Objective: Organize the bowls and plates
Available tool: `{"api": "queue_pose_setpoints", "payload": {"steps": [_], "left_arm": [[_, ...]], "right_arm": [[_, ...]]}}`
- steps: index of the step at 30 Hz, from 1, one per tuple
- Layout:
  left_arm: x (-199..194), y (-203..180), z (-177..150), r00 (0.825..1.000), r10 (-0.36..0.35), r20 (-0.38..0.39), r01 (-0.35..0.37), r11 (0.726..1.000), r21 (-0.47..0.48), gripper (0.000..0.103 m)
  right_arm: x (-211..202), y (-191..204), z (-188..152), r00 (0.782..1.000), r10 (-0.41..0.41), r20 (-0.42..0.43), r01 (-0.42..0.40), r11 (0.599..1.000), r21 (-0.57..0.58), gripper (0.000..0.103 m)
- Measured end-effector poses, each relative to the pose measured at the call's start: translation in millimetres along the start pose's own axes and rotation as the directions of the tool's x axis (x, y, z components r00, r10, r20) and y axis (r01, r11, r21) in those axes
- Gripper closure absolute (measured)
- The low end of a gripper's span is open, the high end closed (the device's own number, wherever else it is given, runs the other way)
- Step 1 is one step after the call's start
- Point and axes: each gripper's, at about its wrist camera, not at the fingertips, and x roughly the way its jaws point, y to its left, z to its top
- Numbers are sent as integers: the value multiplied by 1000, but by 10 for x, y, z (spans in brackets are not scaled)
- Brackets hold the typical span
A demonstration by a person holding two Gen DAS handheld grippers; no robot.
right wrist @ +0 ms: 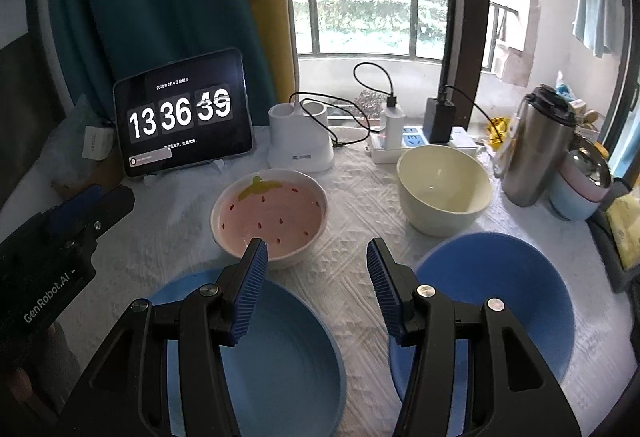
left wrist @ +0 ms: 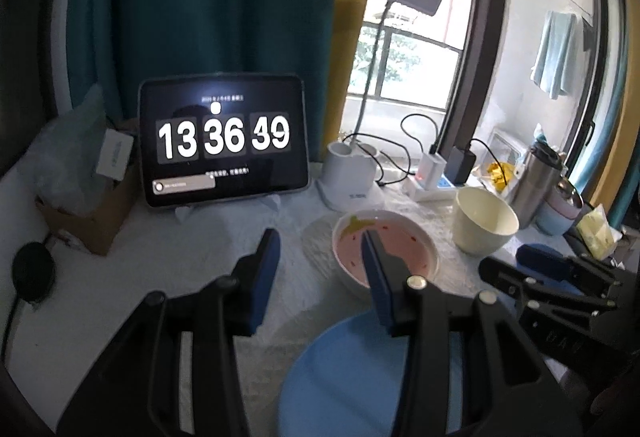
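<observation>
A pink strawberry bowl (right wrist: 276, 213) sits mid-table on the white cloth, and a cream bowl (right wrist: 444, 189) stands to its right. Nearer to me lie a blue plate (right wrist: 280, 357) and a second blue dish (right wrist: 500, 297). My right gripper (right wrist: 316, 253) hovers open between the two blue dishes, with nothing between its fingers. My left gripper (left wrist: 320, 241) is open and empty, over the cloth just left of the pink bowl (left wrist: 404, 245). The blue plate (left wrist: 340, 377) lies below its right finger. The cream bowl (left wrist: 484, 221) and the right gripper (left wrist: 508, 263) appear at the right.
A tablet (right wrist: 184, 113) showing a clock leans at the back left, beside a cardboard box (left wrist: 92, 221). A white lamp base (right wrist: 300, 141), a power strip with chargers (right wrist: 412, 141), a steel flask (right wrist: 540, 149) and stacked cups (right wrist: 580, 185) line the back and right.
</observation>
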Motion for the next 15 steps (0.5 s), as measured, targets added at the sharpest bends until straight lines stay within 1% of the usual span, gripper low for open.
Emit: {"api": "queue_pose_setpoints", "payload": {"steps": [7,15], "left_arm": [[338,88,11,998,11,-63,-13,1000,-25,59],[707,79,4,990,-12,-141,8,1000,-29,59]], "right_arm": [[317,39,61,999,17,-43,-16,1000,18,48],[676,4,97,994,15,-111,-10,999,47,48]]}}
